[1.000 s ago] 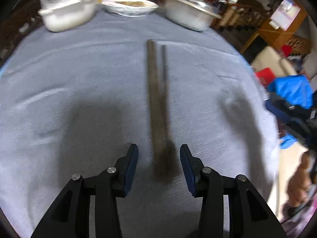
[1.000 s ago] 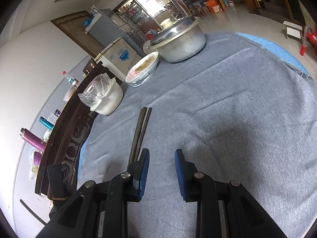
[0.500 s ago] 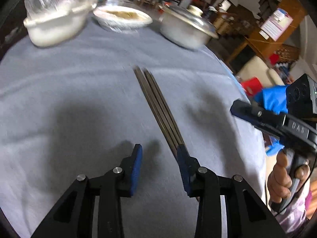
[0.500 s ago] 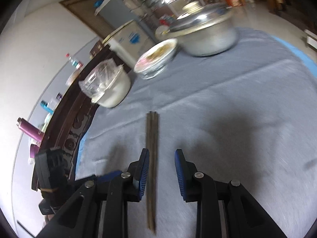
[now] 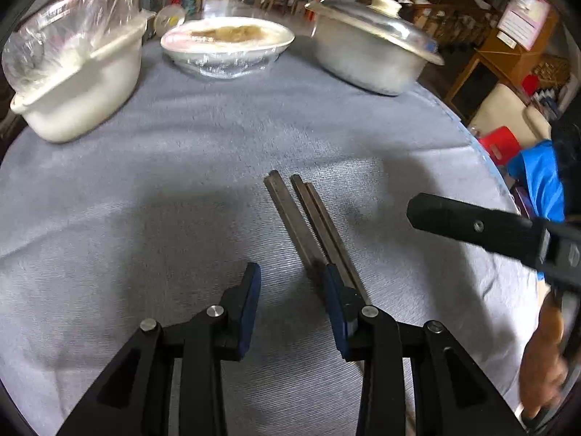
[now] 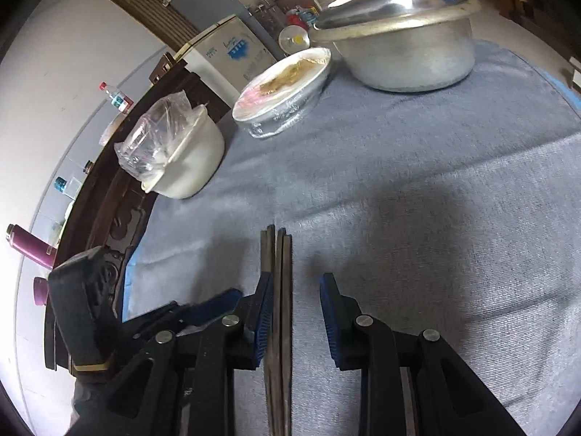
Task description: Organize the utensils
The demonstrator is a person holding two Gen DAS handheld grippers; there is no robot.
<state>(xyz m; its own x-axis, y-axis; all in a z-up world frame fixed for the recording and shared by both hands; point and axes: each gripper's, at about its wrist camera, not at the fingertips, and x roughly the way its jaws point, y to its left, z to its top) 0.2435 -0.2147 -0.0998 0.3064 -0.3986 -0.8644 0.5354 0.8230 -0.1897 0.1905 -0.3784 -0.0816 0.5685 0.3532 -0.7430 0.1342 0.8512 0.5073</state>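
A bundle of dark chopsticks (image 5: 308,225) lies on the grey tablecloth (image 5: 163,218). In the left wrist view my left gripper (image 5: 292,290) is open and holds nothing; the chopsticks run just outside its right finger (image 5: 336,298). My right gripper (image 5: 428,214) reaches in from the right there. In the right wrist view the chopsticks (image 6: 281,272) lie between the jaws of my right gripper (image 6: 296,309), close against the left pad (image 6: 265,312) and apart from the right pad. It is open. The left gripper (image 6: 218,303) sits just to its left.
Along the far side stand a white pot with a plastic bag (image 5: 80,83), a film-covered bowl of food (image 5: 227,41) and a lidded metal pot (image 5: 370,54). A dark wooden sideboard (image 6: 109,196) borders the table's left. A person's hand (image 5: 544,356) shows at the right edge.
In the left view the chopsticks shifted from between the jaws to outside the right finger. In the right view they passed from left of the left finger into the gap. The two grippers drew closer.
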